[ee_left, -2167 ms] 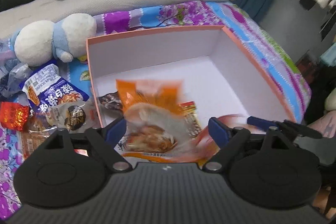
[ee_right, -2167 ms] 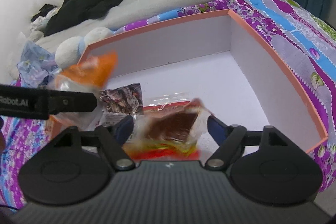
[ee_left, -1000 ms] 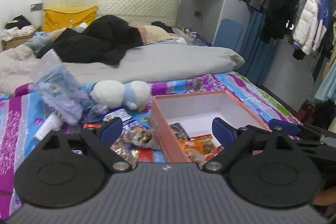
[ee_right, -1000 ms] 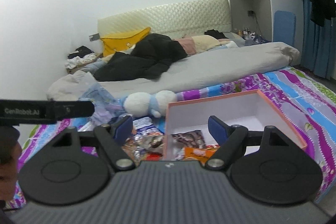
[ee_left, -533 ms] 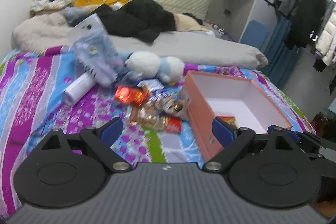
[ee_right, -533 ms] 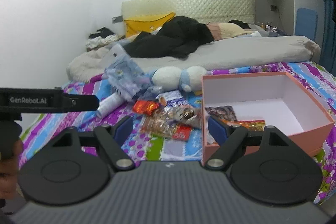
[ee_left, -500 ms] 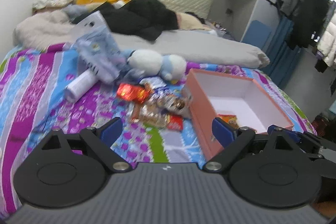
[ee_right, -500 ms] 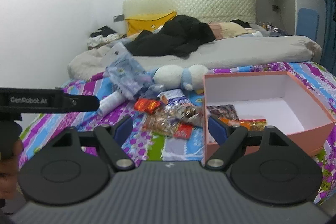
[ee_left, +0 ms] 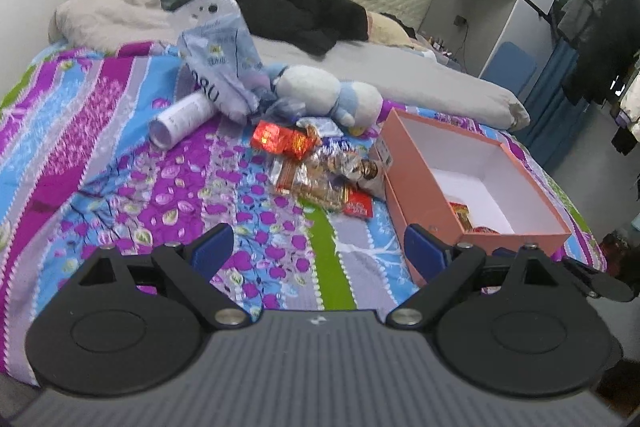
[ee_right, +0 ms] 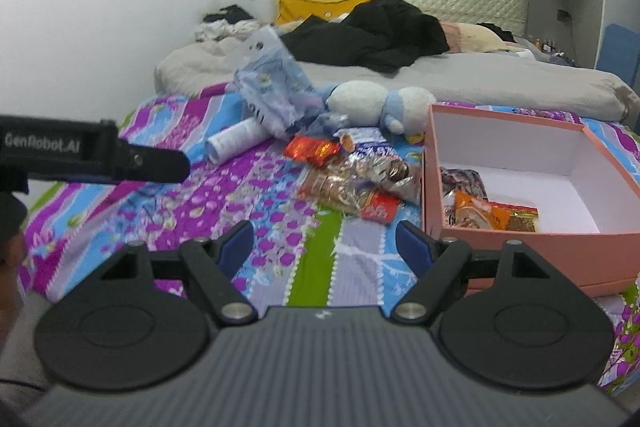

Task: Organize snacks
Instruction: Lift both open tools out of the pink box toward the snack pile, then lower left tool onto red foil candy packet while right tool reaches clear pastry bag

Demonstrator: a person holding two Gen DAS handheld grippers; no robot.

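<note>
A pink box point(ee_left: 416, 183) point(ee_right: 520, 251) with a white inside lies on the bed at the right. It holds an orange packet point(ee_right: 474, 213), a red-yellow packet point(ee_right: 520, 219) and a dark packet point(ee_right: 464, 177). A pile of loose snacks point(ee_left: 320, 179) point(ee_right: 356, 183) lies left of the box, with a red packet point(ee_left: 280, 141) point(ee_right: 310, 149) at its far edge. My left gripper point(ee_left: 318, 247) and right gripper point(ee_right: 324, 239) are both open and empty, held back above the near bed edge.
A white and blue plush toy point(ee_left: 332, 95) point(ee_right: 380, 103), a blue plastic bag point(ee_left: 220, 63) point(ee_right: 276, 95) and a white tube point(ee_left: 182, 119) point(ee_right: 236, 139) lie behind the snacks. Grey duvet point(ee_left: 380, 75) and black clothes point(ee_right: 372, 35) lie farther back. The left gripper's body point(ee_right: 92, 155) crosses the right view.
Both grippers let go of their packets into the box, pulled back and up, and turned left. The snack pile now lies ahead.
</note>
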